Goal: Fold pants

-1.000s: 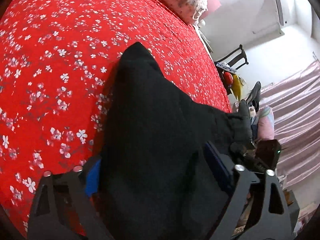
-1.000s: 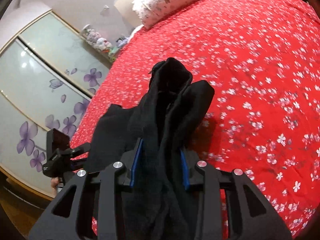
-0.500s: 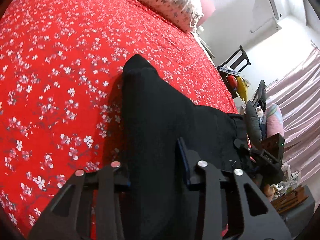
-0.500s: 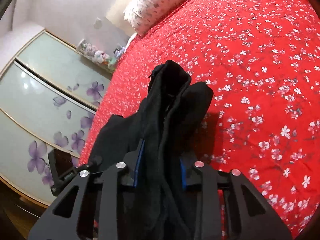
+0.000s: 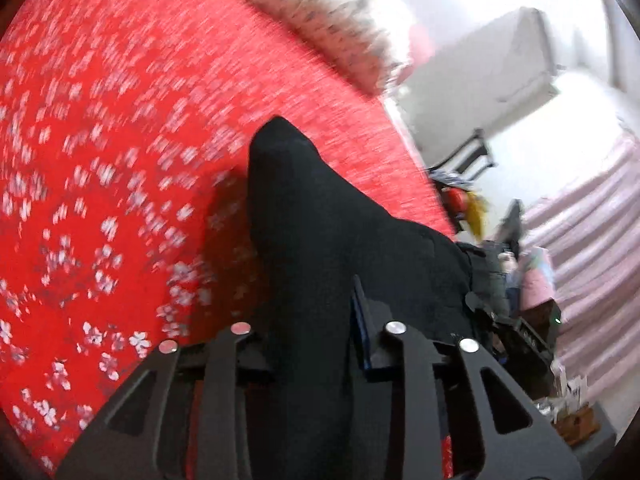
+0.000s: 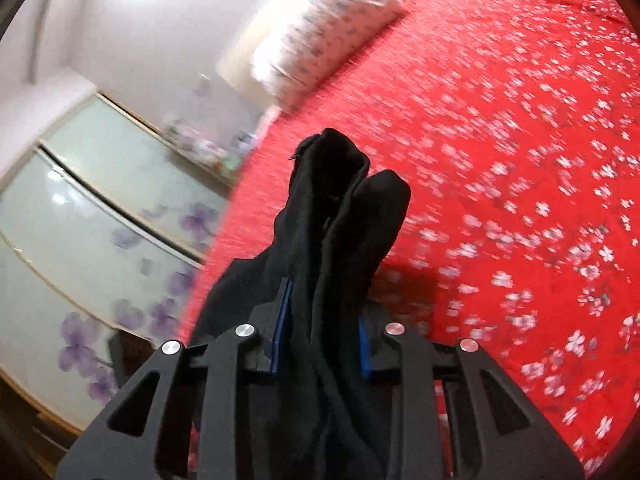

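Black pants [image 5: 320, 208] are bunched in both grippers above a red bedspread [image 5: 100, 160] printed with white flowers. In the left wrist view my left gripper [image 5: 312, 332] is shut on a thick fold of the cloth, which rises to a point ahead of the fingers and covers the left pad. The cloth stretches right toward the other gripper [image 5: 520, 336]. In the right wrist view my right gripper [image 6: 324, 320] is shut on the pants [image 6: 344, 208], blue pads pressing both sides of a doubled bundle that stands up over the bedspread [image 6: 520, 160].
A flowered pillow [image 5: 328, 28] lies at the bed's head, also the pillow [image 6: 328, 28] in the right view. Wardrobe doors with purple flowers [image 6: 80, 220] stand past the bed's left edge. A dark chair [image 5: 476, 152], clutter and a pink curtain [image 5: 592, 240] are on the right.
The left gripper's jaws went from wide apart around the cloth to clamped on it. Both views have shifted and blurred as the hands move with the pants.
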The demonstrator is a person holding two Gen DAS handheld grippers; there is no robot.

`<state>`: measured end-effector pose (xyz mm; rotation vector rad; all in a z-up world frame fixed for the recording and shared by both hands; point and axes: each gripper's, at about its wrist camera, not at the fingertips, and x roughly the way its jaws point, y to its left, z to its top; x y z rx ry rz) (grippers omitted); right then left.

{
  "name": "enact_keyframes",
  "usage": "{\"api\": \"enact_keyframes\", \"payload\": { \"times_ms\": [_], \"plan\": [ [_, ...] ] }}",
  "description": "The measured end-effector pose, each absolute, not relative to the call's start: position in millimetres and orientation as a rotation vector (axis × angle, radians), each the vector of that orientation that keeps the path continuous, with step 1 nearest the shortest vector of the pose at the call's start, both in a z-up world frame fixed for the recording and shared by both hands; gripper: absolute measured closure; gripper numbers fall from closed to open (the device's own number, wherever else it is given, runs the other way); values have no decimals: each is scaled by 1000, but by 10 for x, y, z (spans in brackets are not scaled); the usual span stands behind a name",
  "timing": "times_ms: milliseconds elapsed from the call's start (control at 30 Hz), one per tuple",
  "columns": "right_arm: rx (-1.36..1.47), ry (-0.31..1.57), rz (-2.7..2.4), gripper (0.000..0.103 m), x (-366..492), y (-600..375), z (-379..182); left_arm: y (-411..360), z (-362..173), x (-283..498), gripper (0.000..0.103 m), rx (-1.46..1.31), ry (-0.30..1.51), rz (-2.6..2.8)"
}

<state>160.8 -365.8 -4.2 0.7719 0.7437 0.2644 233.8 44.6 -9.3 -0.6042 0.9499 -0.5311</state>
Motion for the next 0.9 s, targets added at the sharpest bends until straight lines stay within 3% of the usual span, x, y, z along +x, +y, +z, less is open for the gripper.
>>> {"api": "enact_keyframes", "payload": {
  "times_ms": [100,167,200,367,433,500,533,733,900],
  "plan": [
    [697,818,152,64,1666,-3627,-167,509,-144,2355,60,-639,955,-509],
    [730,839,134,60,1667,-3683,-160,628,-26,2289,42,-637,889,-445],
    [733,839,120,59,1649,-3696,-149,688,40,2243,27,-629,850,-403],
    [572,715,-106,55,1374,-3641,159,753,458,1862,22,-525,643,-421],
    [518,630,-76,52,1242,-3555,354,642,517,1773,16,-494,640,-522],
    [531,624,80,38,1201,-3429,446,460,515,1699,13,-449,673,-619],
    [544,643,167,36,1191,-3342,454,373,498,1679,13,-424,694,-645],
    [611,901,152,35,1438,-3257,-3,6,118,1836,6,-339,911,-633],
    [803,863,180,35,1456,-3524,-162,-171,30,1946,2,-280,934,-611]
  ]
}}
